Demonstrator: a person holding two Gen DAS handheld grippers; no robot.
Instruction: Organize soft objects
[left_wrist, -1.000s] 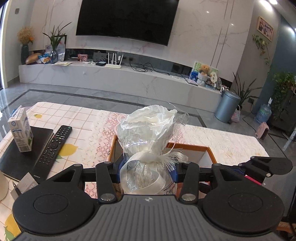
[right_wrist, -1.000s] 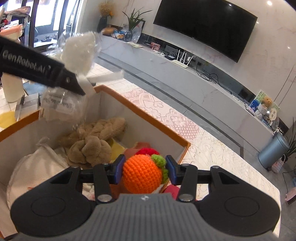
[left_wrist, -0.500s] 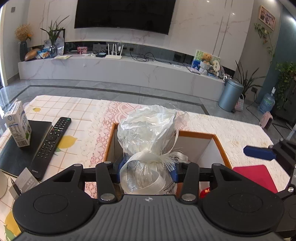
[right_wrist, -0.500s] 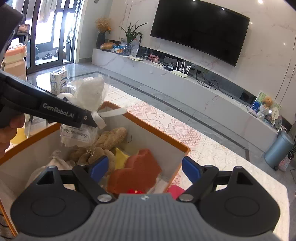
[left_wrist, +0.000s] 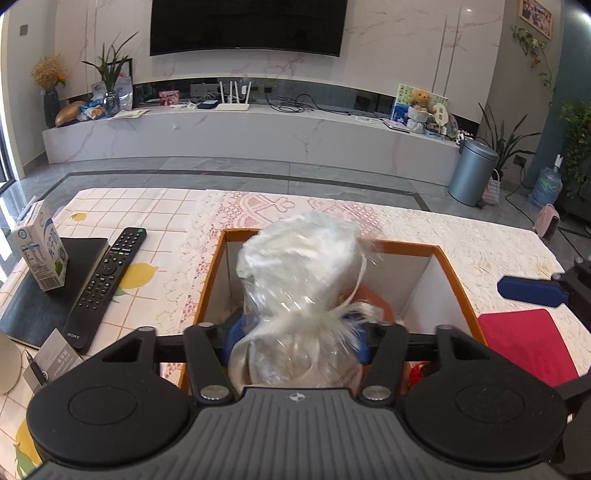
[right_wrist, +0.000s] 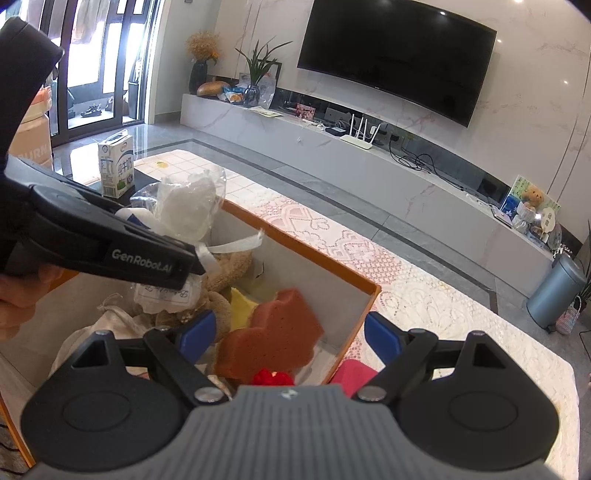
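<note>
A: Any writing you can read?

B: "GenRobot.AI" in pale letters on the side of the black left hand-held gripper (right_wrist: 192, 266). "SONY" in small white letters on the near end of the long black remote control (left_wrist: 107, 284), at the left.

A: And the white and blue milk carton (right_wrist: 116, 170)?

B: Printed characters and a round logo, too small to read. The label on the clear cellophane-wrapped white bundle (right_wrist: 184, 210) is blurred.

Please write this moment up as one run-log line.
left tool: shut on clear-wrapped white bundle, above orange-rimmed box | right tool: open, empty, over box | brown sponge in box
</note>
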